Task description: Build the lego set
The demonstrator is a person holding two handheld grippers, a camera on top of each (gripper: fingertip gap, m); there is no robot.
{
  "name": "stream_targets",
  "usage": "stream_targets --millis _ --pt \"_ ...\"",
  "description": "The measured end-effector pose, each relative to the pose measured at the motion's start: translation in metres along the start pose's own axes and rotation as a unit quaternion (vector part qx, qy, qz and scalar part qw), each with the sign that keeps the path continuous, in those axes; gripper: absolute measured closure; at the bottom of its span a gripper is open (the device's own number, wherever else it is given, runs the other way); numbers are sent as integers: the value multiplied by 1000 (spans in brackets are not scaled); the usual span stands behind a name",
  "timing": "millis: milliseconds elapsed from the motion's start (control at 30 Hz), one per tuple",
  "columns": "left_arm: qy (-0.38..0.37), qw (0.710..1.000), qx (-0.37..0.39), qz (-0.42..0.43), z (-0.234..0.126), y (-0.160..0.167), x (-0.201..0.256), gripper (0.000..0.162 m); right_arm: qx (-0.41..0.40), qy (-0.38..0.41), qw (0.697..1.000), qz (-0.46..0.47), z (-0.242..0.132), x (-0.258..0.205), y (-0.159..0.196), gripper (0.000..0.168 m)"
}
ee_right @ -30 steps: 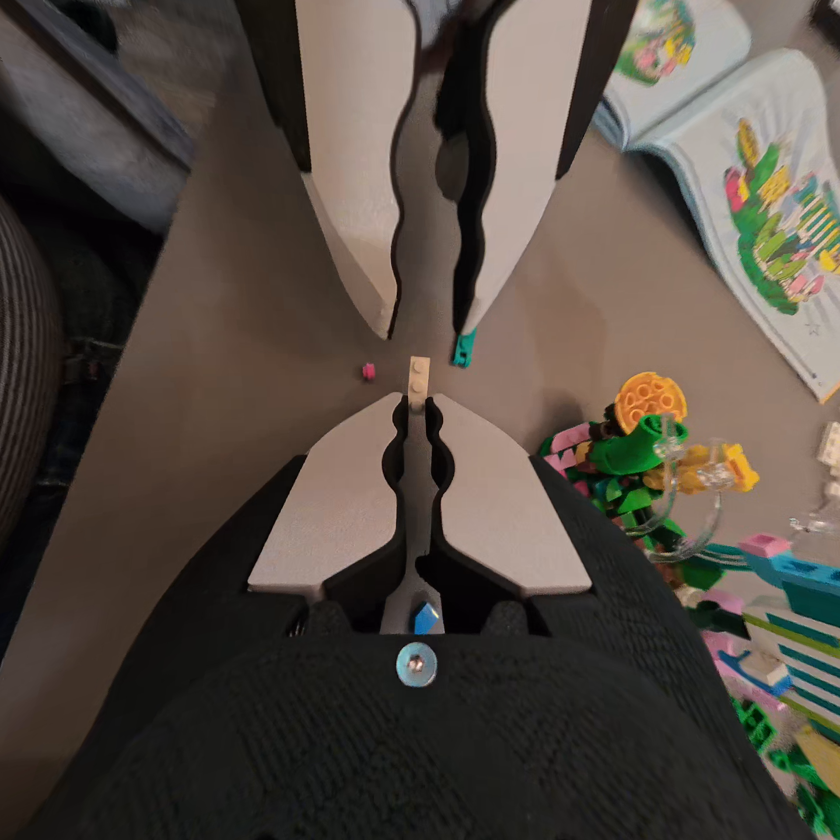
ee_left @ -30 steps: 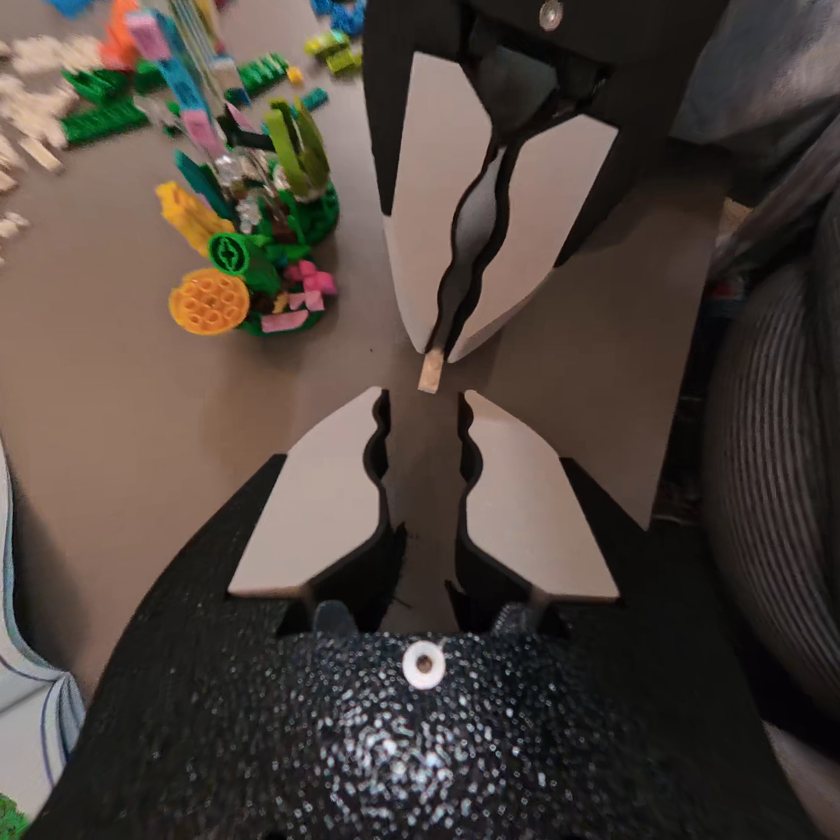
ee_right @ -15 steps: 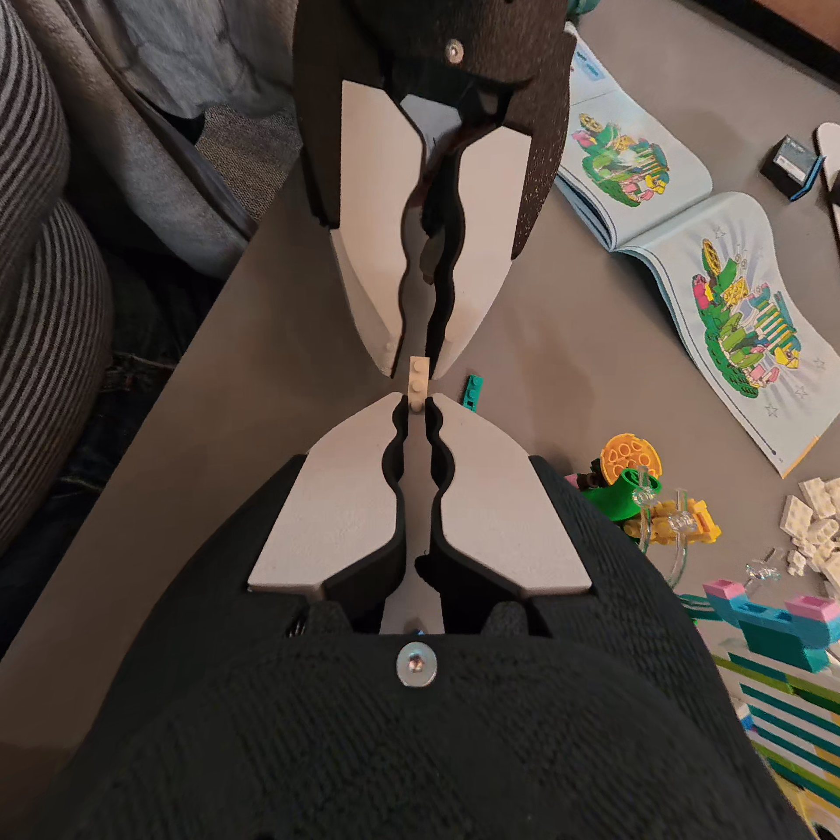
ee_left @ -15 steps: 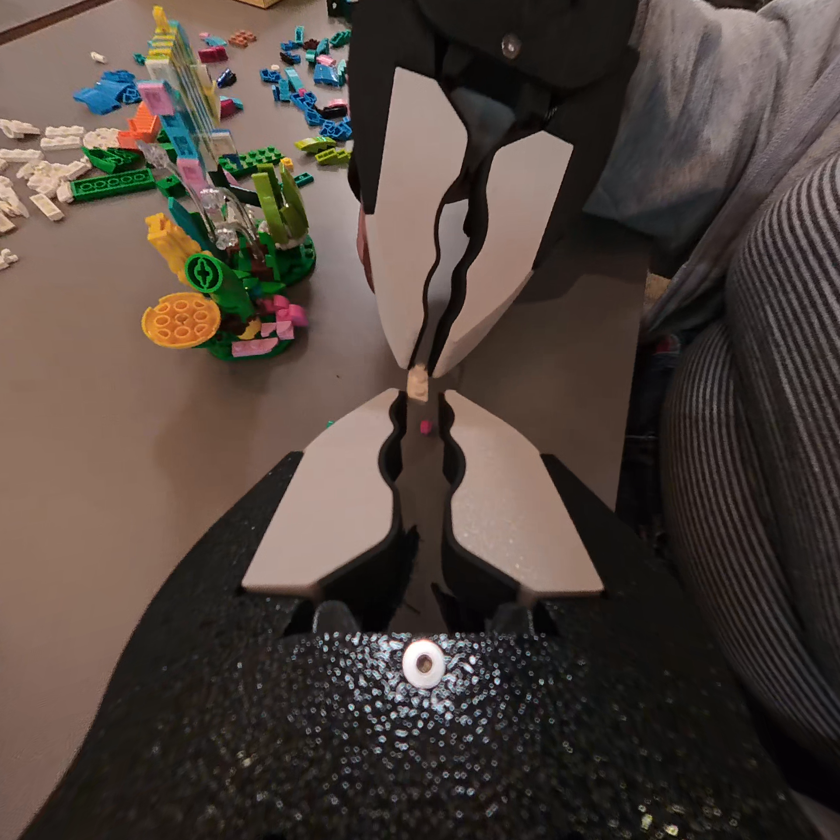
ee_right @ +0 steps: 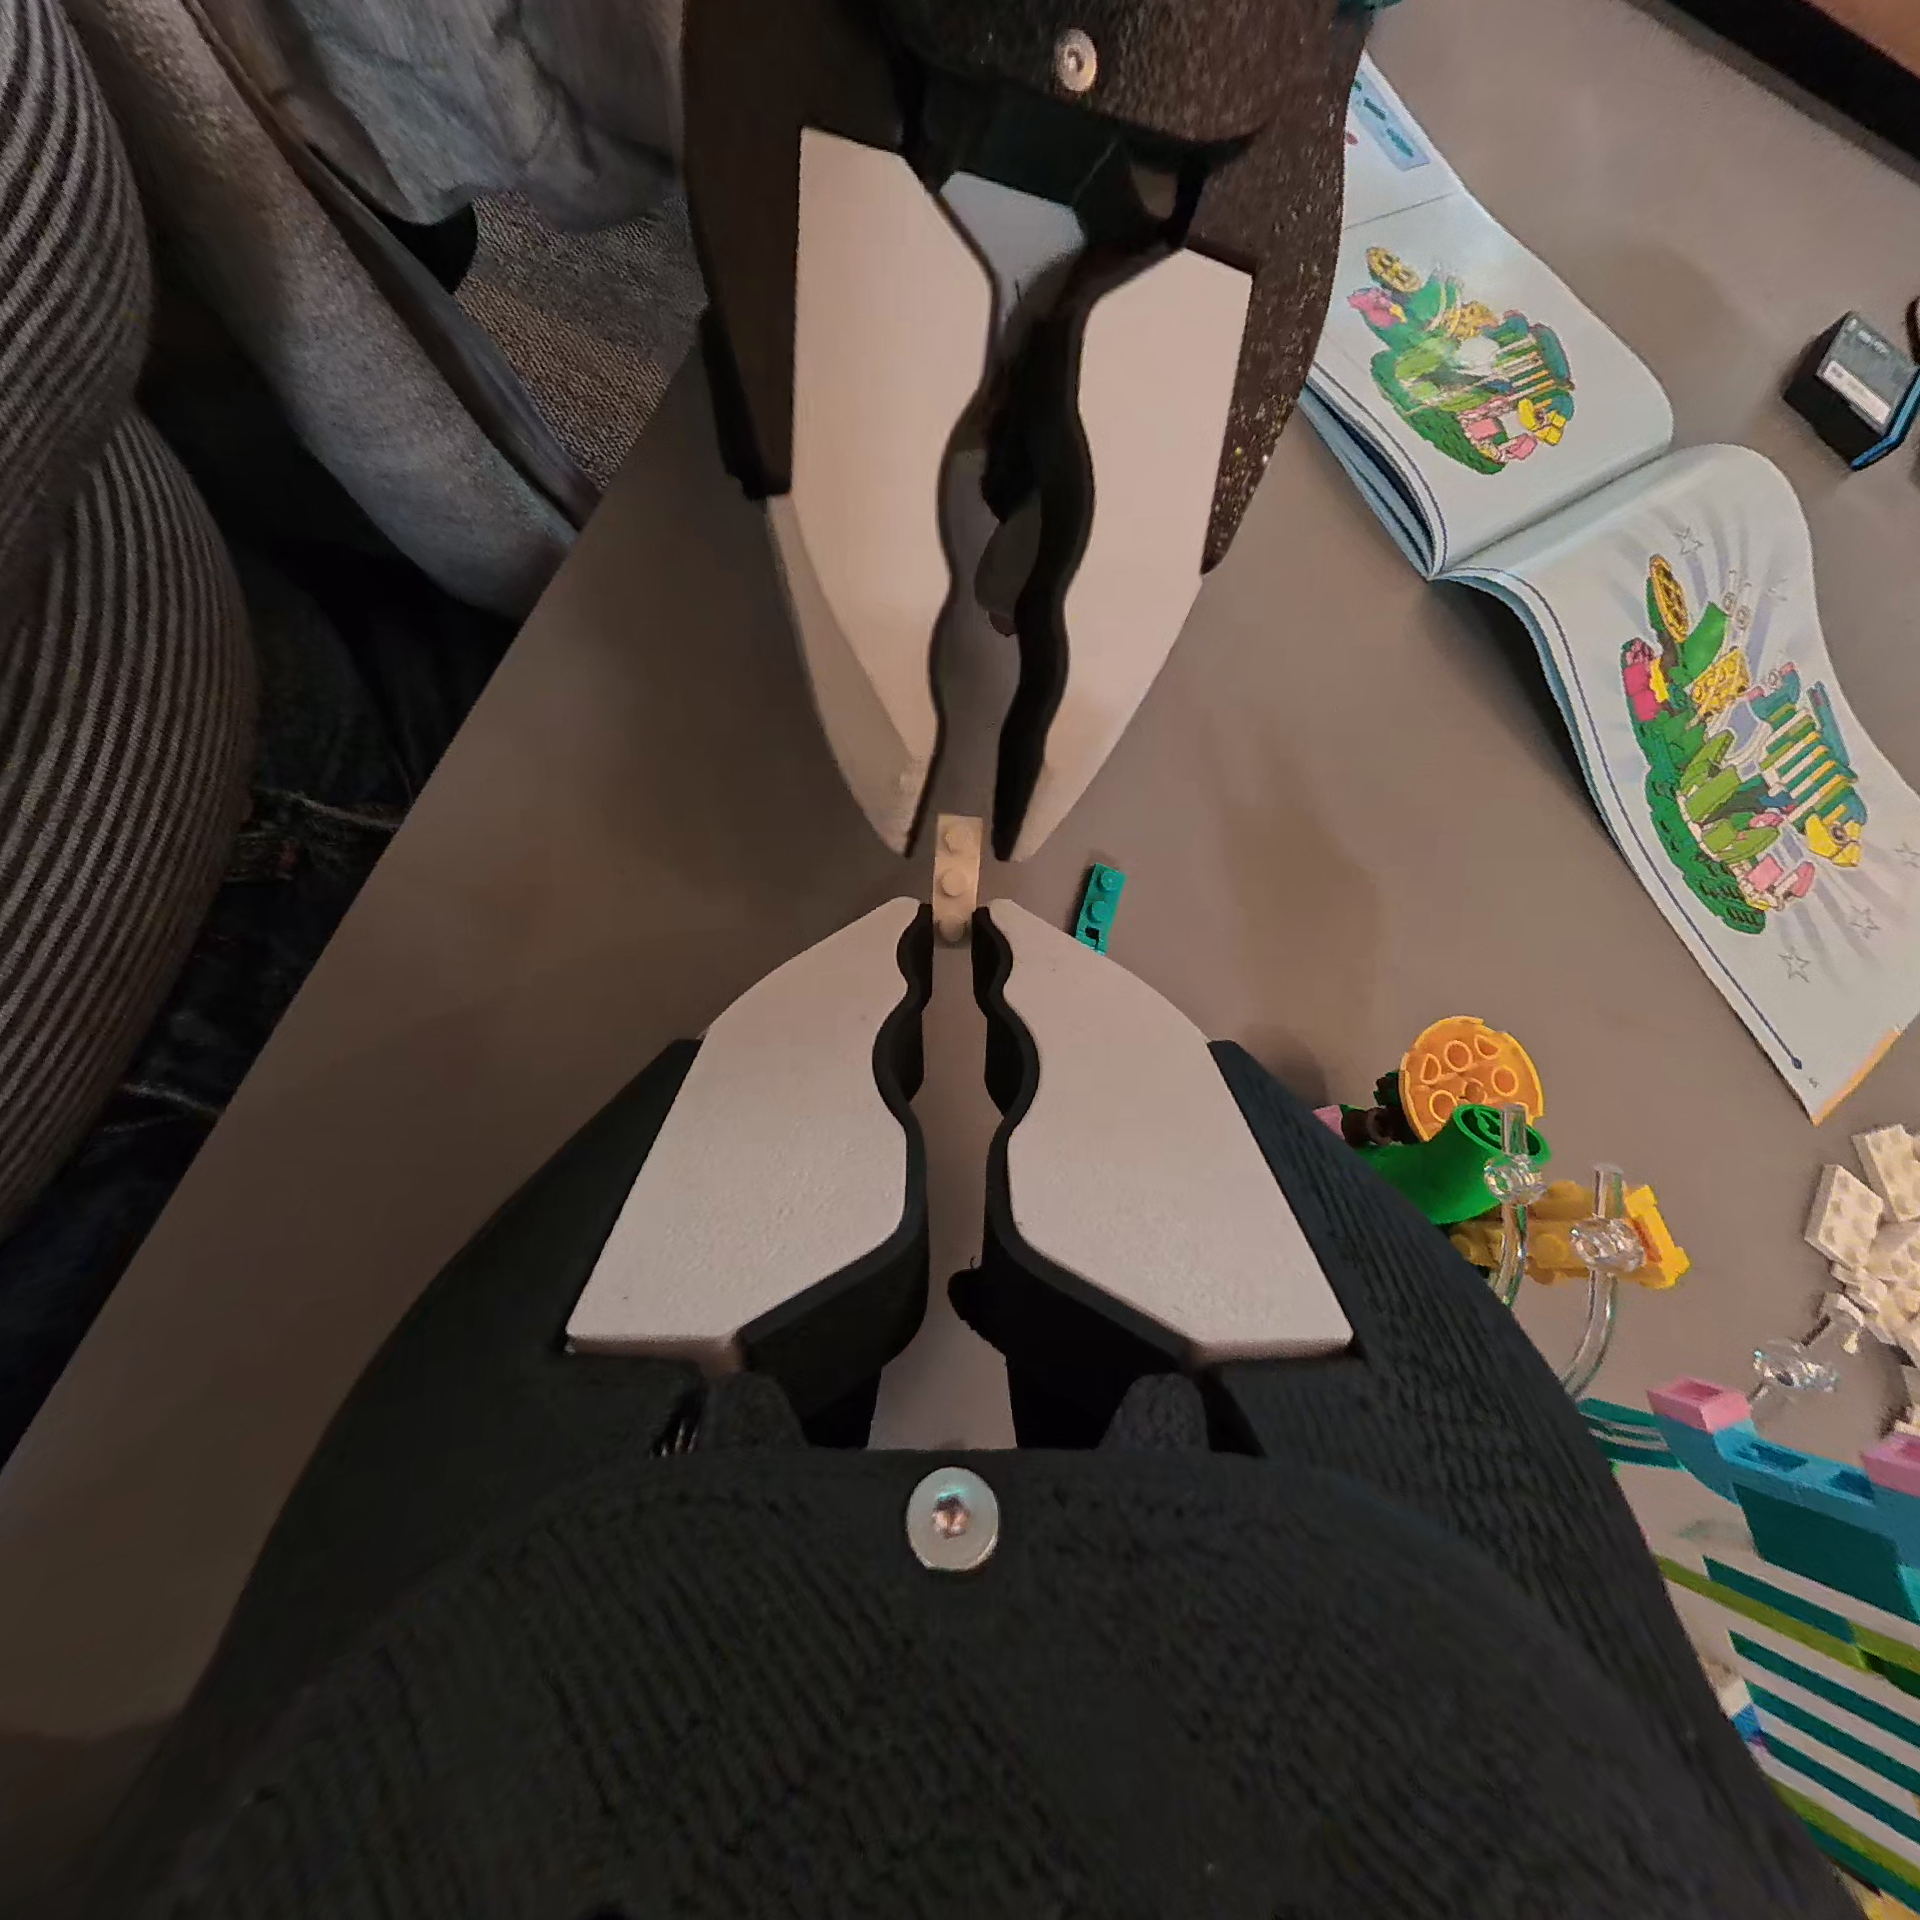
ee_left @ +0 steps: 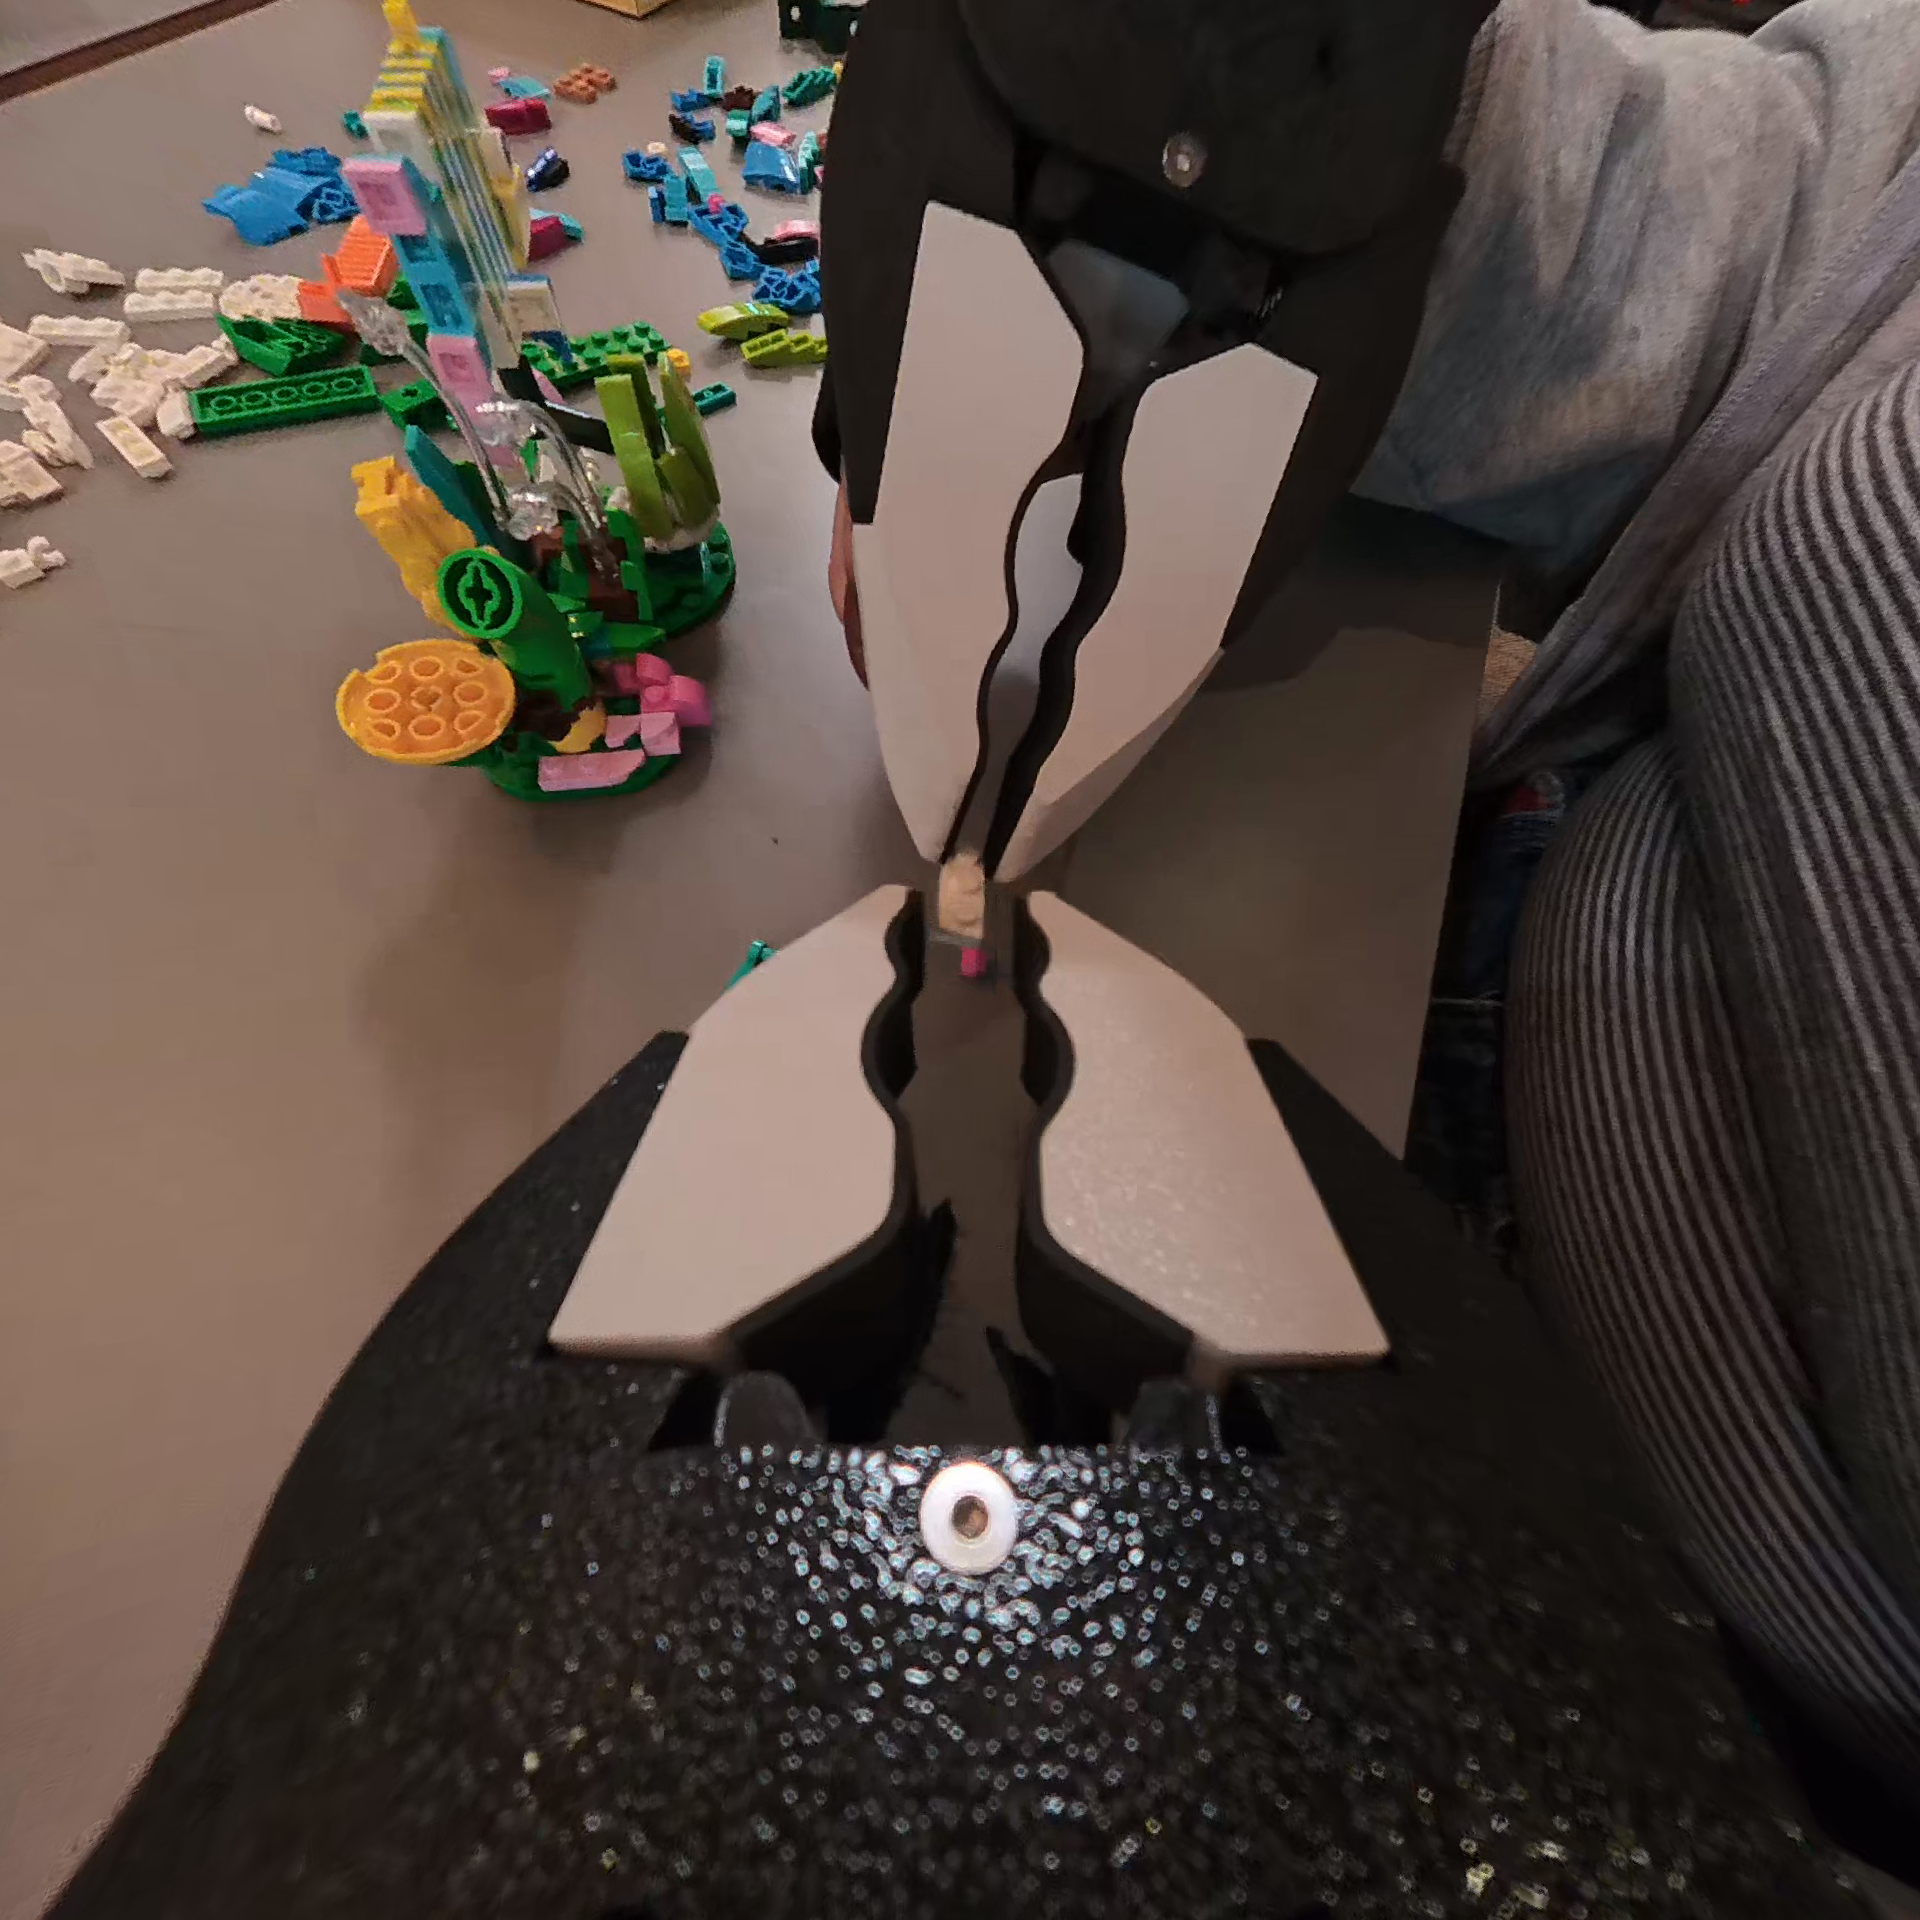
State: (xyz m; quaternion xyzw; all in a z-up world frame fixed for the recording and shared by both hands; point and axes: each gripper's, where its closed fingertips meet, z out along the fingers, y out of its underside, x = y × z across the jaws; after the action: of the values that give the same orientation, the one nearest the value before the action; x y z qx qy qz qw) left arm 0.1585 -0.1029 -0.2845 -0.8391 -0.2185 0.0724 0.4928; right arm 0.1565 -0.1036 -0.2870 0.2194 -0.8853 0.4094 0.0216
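Note:
My right gripper [ee_right: 954,914] is shut on a small tan two-stud plate [ee_right: 954,883] and holds it above the grey table [ee_right: 468,935]. My left gripper [ee_left: 966,909] faces it tip to tip, its jaws a little apart. The plate's free end [ee_left: 961,888] lies between the left fingertips, and I see no clear contact. In the left wrist view the right gripper [ee_left: 971,852] comes in from the top. In the right wrist view the left gripper [ee_right: 956,842] does the same. A tiny pink piece [ee_left: 971,961] lies on the table under the tips. The part-built model with a yellow disc [ee_left: 540,623] stands to the left.
A teal piece [ee_right: 1099,904] lies beside the tips. An open instruction booklet [ee_right: 1662,644] and a small black box [ee_right: 1855,400] lie beyond. Loose white bricks [ee_left: 94,353], blue bricks [ee_left: 727,208] and a striped tower [ee_left: 457,239] lie far left. The table edge [ee_left: 1444,883] and a person's striped clothing [ee_left: 1714,935] are on the right. Left and right tips are no more than a few centimetres apart. The teal piece [ee_right: 1099,904] is about 5 centimeters from both grippers' fingertips.
The two grippers have come together tip to tip. The left jaws have narrowed around the free end of the tan plate. The right gripper has kept its hold on the plate.

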Motion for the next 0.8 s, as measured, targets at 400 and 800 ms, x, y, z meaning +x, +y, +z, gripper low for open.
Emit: stream_targets --millis 400,800 --pt "-63 998 -6 -12 -22 13 -15 155 -15 -40 998 40 -2 -8 12 157" --pt "-69 997 -15 18 -28 21 -9 155 -68 -70 994 50 23 -12 20 167"
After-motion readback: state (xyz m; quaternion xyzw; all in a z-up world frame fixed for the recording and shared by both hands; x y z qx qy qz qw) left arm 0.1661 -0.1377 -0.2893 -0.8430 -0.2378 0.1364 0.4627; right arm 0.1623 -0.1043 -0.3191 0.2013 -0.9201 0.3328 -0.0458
